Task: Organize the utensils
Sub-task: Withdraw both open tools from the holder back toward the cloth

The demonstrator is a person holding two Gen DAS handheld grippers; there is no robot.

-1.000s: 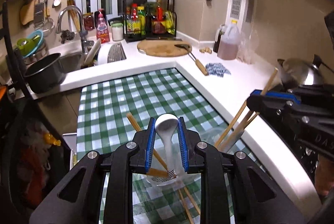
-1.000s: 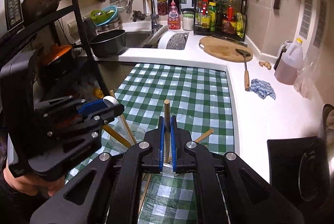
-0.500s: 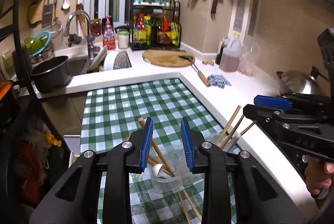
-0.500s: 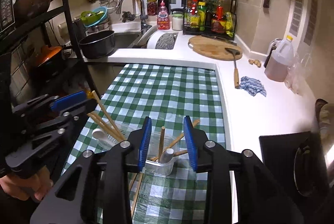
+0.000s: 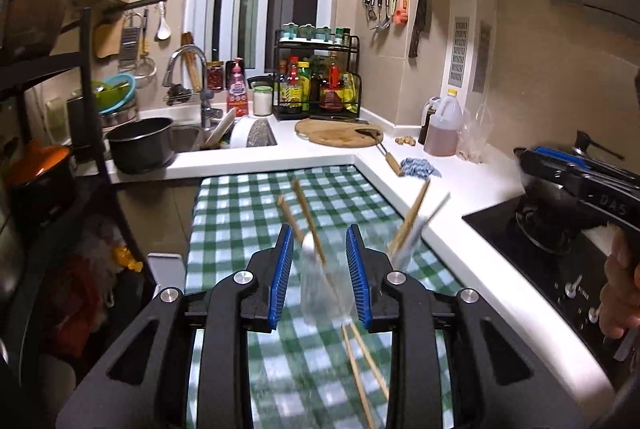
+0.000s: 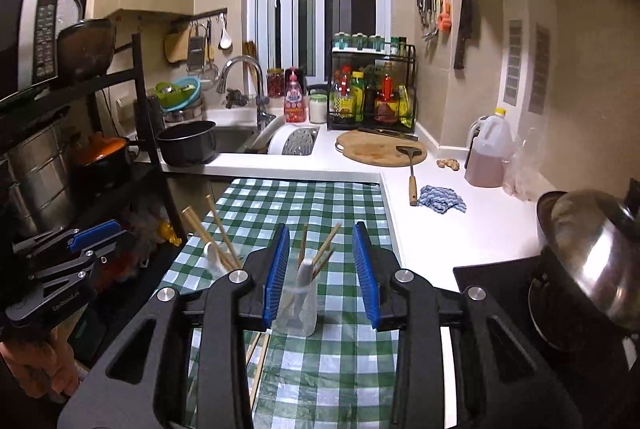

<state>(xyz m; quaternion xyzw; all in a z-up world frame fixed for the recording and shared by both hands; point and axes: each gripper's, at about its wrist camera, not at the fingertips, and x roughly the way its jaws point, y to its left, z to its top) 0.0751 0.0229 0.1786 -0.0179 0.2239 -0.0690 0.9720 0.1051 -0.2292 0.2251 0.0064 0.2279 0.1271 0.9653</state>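
Observation:
Two clear cups stand on the green checked cloth [image 5: 240,213]. The left cup [image 5: 320,293] holds a white spoon [image 5: 309,243] and chopsticks. It sits beyond my left gripper [image 5: 320,269], which is open and holds nothing. The right cup [image 6: 298,313] holds a white utensil and chopsticks. It stands just past my right gripper [image 6: 322,269], also open and holding nothing. Loose chopsticks [image 5: 362,361] lie on the cloth in front of the cups. Each gripper shows in the other's view: the right gripper [image 5: 528,159] and the left gripper [image 6: 120,233].
A black shelf rack [image 6: 140,117] with pots borders the cloth on the left. On the right, a steel lid [image 6: 592,245] sits over the black hob [image 5: 540,261]. A cutting board [image 6: 380,149], spatula, blue rag [image 6: 440,199], jug and sink stand on the white counter behind.
The left gripper let go of the white spoon and the right gripper let go of a chopstick, each left in a cup. Both jaws opened and both grippers drew back from the cups.

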